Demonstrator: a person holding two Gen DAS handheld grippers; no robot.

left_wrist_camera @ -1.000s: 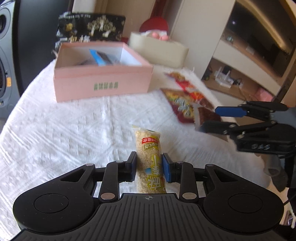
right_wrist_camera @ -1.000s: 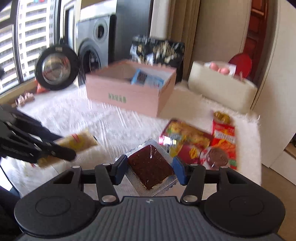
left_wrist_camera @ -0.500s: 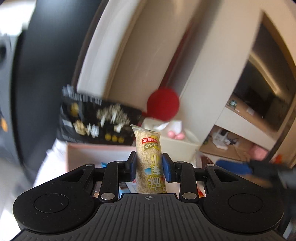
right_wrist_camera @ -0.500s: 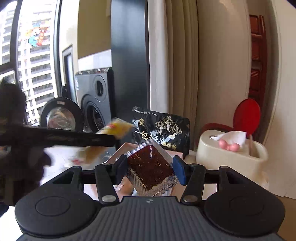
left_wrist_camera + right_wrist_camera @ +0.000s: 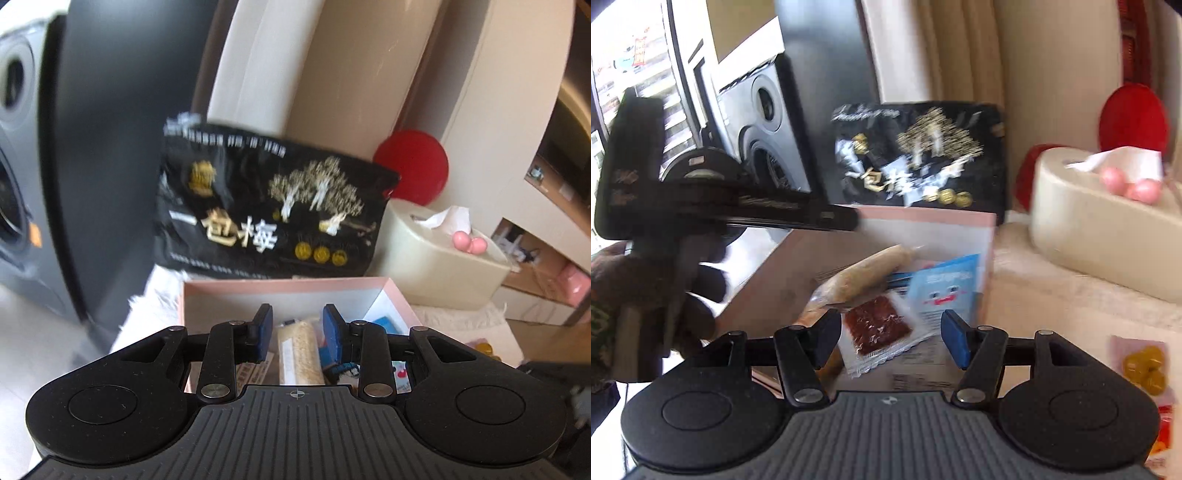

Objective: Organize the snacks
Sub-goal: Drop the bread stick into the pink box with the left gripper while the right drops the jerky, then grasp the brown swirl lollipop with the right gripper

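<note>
My left gripper (image 5: 298, 332) hangs over the open pink box (image 5: 288, 282). The rice bar (image 5: 298, 350) lies below its blue pads inside the box, free of them. In the right wrist view the rice bar (image 5: 864, 273) rests tilted in the pink box (image 5: 768, 280), apart from the left gripper (image 5: 849, 218) above it. My right gripper (image 5: 892, 338) is also over the box and its jaws are opening. The dark red jerky packet (image 5: 875, 328) sits between them, lower down, with neither pad pressing on it. A blue packet (image 5: 945, 291) lies beside it.
A black snack bag (image 5: 266, 218) stands behind the box. A cream tissue box (image 5: 439, 273) sits to the right, a washing machine (image 5: 11, 203) to the left. A yellow candy packet (image 5: 1145, 365) lies on the white cloth. A hand (image 5: 646, 288) holds the left gripper's handle.
Both grippers travelled from the cloth to above the pink box. The rice bar left the left jaws and dropped in. The right jaws widened and the jerky packet slipped down.
</note>
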